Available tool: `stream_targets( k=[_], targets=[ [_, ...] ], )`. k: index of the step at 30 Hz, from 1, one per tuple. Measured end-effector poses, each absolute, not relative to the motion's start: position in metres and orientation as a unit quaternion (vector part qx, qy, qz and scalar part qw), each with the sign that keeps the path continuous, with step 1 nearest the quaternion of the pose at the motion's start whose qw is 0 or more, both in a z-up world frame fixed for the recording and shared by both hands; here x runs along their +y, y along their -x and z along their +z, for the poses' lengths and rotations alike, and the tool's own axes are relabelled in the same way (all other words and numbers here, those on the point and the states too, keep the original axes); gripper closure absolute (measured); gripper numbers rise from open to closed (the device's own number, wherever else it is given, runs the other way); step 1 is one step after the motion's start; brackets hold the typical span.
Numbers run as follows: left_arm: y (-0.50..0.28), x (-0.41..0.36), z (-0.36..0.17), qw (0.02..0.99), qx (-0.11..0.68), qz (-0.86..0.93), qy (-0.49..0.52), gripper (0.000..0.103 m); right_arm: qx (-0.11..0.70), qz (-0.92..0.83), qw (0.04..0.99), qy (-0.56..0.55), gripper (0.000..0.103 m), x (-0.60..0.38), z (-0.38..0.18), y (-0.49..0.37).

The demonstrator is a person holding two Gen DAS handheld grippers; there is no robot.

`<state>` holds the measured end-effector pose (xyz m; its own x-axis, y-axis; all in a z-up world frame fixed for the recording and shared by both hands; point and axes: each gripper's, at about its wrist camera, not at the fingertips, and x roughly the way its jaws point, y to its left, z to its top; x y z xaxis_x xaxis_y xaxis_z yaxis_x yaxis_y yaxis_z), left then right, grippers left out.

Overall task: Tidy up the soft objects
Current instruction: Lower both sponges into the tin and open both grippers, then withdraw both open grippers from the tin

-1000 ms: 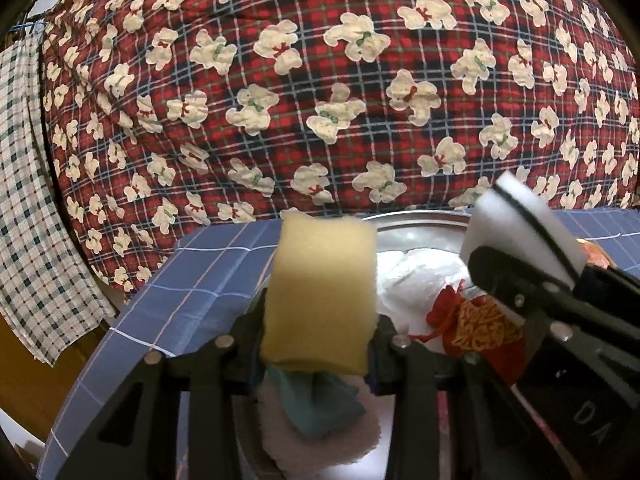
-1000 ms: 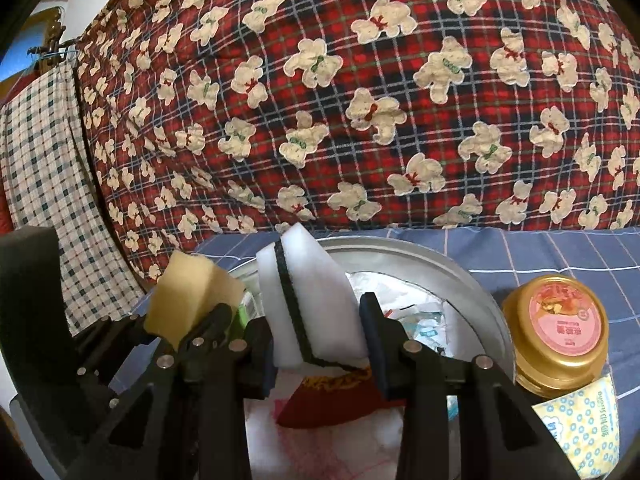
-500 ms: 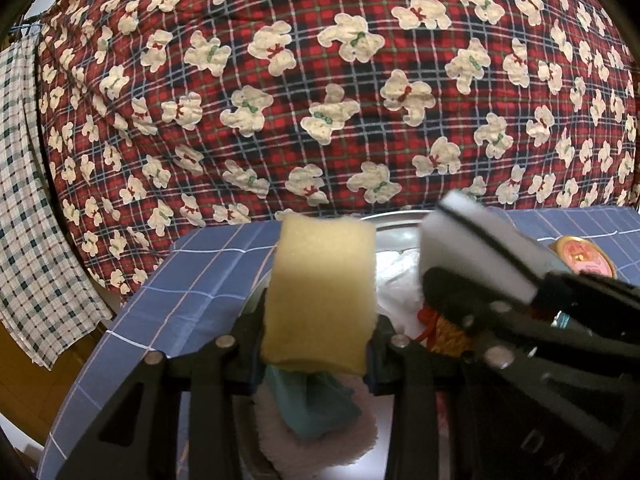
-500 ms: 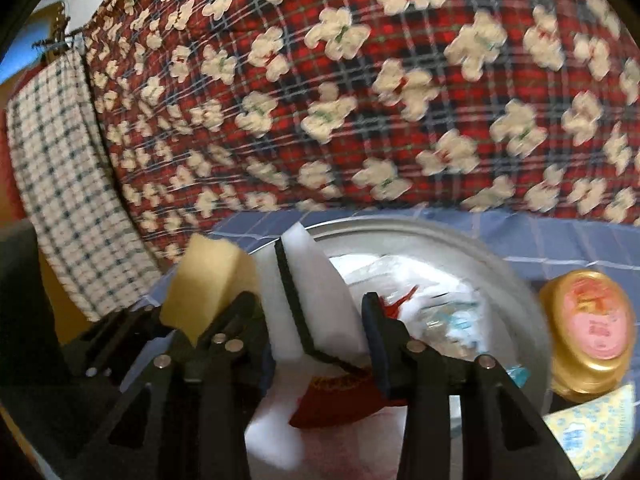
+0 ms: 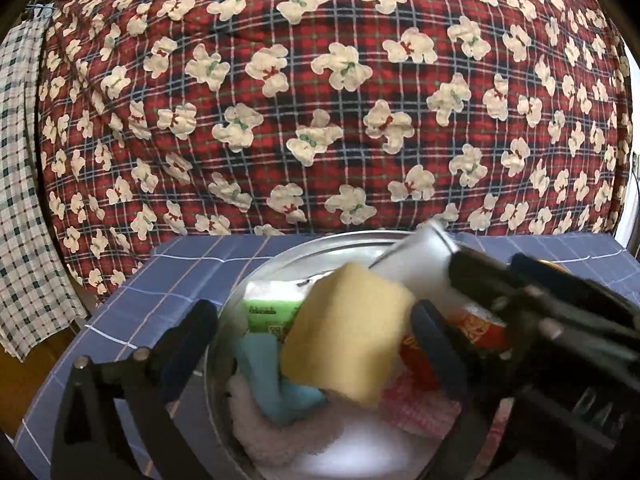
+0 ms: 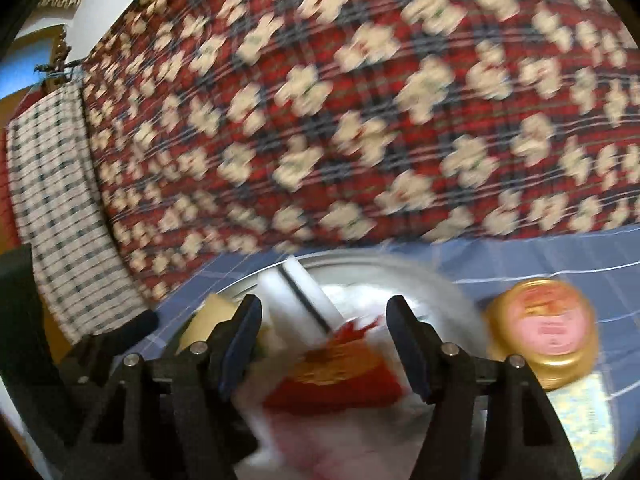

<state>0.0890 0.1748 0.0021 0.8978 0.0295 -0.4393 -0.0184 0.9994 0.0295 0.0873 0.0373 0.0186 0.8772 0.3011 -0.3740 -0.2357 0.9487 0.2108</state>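
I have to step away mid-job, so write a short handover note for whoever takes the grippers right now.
Left gripper: open; the yellow sponge is tilted between its fingers, over the metal basin.
Right gripper: open; the white sponge leans in the basin, apparently released.
In the basin: green tissue pack, teal cloth, red pouch, pink towel.
Done: both sponges brought to the basin.
Left: confirm they settle, withdraw. The gold-lidded jar stands outside.
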Motion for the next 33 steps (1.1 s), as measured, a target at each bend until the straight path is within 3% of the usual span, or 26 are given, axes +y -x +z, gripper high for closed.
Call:
stream_targets(
  k=[10, 33],
  targets=[
    [-0.069, 0.171, 0.01, 0.986, 0.159, 0.035, -0.033, 0.0, 0.175, 0.108, 0.974, -0.093, 0.035, 0.019, 0.018, -0.084],
    [-0.038, 0.16, 0.005, 0.985, 0.162, 0.063, -0.019, 0.0, 0.102, 0.073, 0.991, -0.043, 0.033, 0.01, 0.025, -0.032]
  ],
)
